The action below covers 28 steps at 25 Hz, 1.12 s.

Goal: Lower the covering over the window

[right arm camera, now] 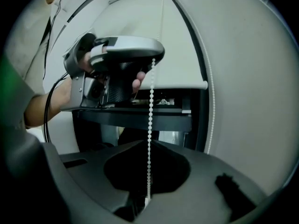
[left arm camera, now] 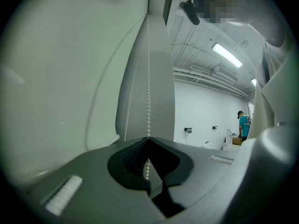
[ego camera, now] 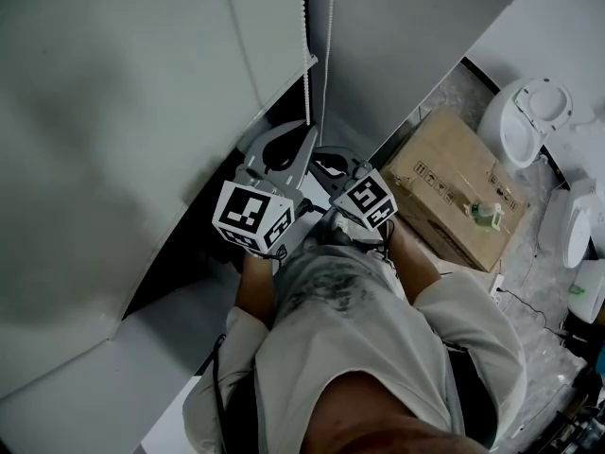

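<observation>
I have both grippers on the bead chain [right arm camera: 150, 111], one above the other, so I judge I am mid-pull on the cord that runs the blind [right arm camera: 182, 55] down. The left gripper [left arm camera: 148, 141] has its jaws pressed together on the chain, with beads running up out of the pinch toward the top centre of its view. The right gripper [right arm camera: 148, 146] is likewise clamped on the same strand, lower down; in its view the left one sits above it at upper left. The blind's bottom bar [right arm camera: 187, 84] hangs across the middle of that view, and the dark window opening [right arm camera: 140, 129] below it is uncovered, so there is a good way to go. Next, I reckon one gripper must let go, reach higher up the same strand and clamp again before pulling.
</observation>
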{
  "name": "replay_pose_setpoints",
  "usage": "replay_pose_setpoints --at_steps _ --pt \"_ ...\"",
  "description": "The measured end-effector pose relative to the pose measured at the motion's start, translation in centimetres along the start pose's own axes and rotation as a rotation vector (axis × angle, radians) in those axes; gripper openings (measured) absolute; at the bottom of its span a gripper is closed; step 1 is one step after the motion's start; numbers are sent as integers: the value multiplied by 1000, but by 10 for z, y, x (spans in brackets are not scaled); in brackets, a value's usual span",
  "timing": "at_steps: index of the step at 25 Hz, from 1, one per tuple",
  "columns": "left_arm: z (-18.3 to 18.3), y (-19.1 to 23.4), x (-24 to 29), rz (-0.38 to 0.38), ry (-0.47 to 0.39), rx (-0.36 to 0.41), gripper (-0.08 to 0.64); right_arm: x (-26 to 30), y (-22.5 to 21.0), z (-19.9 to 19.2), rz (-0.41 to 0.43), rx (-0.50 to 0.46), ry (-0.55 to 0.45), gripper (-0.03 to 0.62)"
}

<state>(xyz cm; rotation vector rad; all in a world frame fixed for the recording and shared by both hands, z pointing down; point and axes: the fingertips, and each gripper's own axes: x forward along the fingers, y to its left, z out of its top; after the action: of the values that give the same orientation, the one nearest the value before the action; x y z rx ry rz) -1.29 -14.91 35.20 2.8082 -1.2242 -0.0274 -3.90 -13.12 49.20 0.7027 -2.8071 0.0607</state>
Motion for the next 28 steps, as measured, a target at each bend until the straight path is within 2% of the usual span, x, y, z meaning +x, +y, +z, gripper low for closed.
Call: replay_pose_setpoints --at_steps 11,17,22,28 --pt "-25 5 1 18 40 -25 11 5 1 -23 -2 29 48 25" --pt "-22 10 -1 29 7 -28 12 0 -5 -22 -47 19 9 25" --pt "-22 13 -5 51 -1 -13 18 -16 -8 -10 -75 42 -49 74" --pt "-28 14 -18 75 11 -16 75 -34 -10 17 -111 40 -112 81"
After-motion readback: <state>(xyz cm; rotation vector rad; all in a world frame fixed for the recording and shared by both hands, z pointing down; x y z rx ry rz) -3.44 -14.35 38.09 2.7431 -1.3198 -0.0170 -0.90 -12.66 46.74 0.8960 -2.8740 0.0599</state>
